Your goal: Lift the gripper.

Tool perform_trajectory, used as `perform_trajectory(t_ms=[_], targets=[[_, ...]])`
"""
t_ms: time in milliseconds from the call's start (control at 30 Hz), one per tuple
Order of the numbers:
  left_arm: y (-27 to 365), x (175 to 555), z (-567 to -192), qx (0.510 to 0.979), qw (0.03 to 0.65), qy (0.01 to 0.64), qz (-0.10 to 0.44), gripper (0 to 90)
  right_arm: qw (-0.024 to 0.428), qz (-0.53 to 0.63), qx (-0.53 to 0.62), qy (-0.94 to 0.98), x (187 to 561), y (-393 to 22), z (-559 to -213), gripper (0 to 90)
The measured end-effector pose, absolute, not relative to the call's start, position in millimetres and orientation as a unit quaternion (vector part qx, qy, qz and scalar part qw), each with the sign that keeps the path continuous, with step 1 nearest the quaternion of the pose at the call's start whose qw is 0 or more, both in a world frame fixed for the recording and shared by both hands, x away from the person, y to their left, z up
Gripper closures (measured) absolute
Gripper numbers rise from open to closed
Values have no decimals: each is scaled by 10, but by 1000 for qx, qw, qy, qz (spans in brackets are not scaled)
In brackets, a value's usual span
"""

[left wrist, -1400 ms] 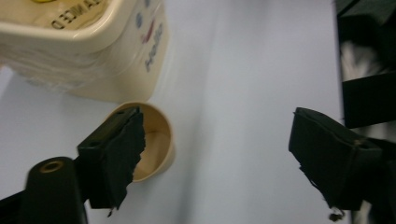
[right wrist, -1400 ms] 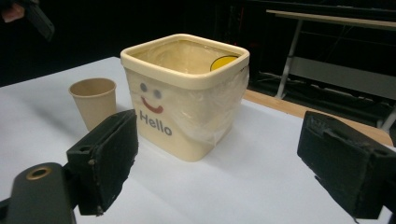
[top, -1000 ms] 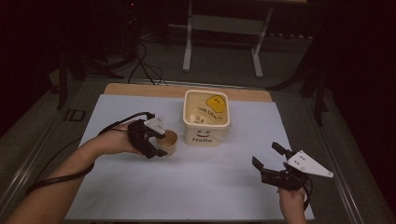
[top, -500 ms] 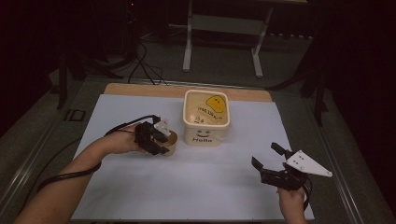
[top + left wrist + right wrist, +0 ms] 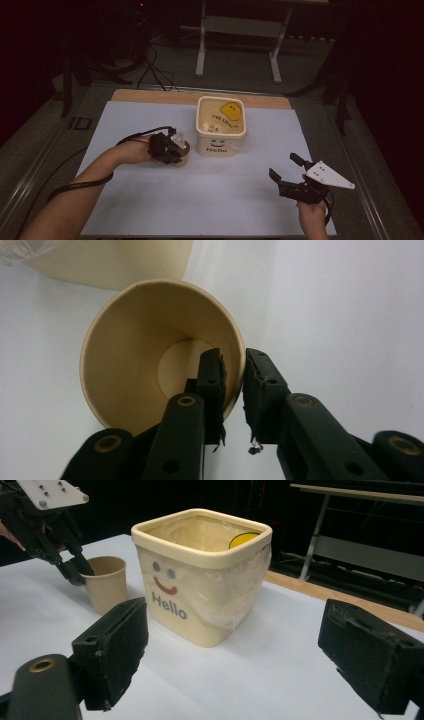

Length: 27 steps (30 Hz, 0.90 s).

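Paper cup pinched at the rim, beside the Hello tub.

High view: white sheet over the bench (image 5: 150, 210), dark room, metal frame (image 5: 240, 45) behind. My left gripper (image 5: 170, 148) sits on the paper cup (image 5: 181, 155), just left of the cream tub (image 5: 220, 126); my right gripper (image 5: 290, 175) hovers well apart, jaws wide, empty. Left gripper view: jaws have just been closing, one inside the cup (image 5: 150, 360), one outside, wall pinched. Right gripper view: the tub's (image 5: 202, 575) smiley face, plastic liner.
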<state>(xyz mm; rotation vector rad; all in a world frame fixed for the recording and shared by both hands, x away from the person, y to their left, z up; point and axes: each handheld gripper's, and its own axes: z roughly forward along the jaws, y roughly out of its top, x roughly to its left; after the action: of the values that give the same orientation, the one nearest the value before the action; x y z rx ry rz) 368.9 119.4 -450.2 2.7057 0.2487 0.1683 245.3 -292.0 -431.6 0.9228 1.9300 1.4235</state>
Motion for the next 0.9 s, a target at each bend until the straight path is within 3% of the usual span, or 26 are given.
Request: perform_trajectory(t_ms=[533,900], targets=[[1232,3704,-4479,975,204,57,63,886,280,529,346,722,2461,-2921,-4320,126],[1346,3664,-4156,972,219,62,57,888,279,531,348,721,2464,-2917,-4318,126]])
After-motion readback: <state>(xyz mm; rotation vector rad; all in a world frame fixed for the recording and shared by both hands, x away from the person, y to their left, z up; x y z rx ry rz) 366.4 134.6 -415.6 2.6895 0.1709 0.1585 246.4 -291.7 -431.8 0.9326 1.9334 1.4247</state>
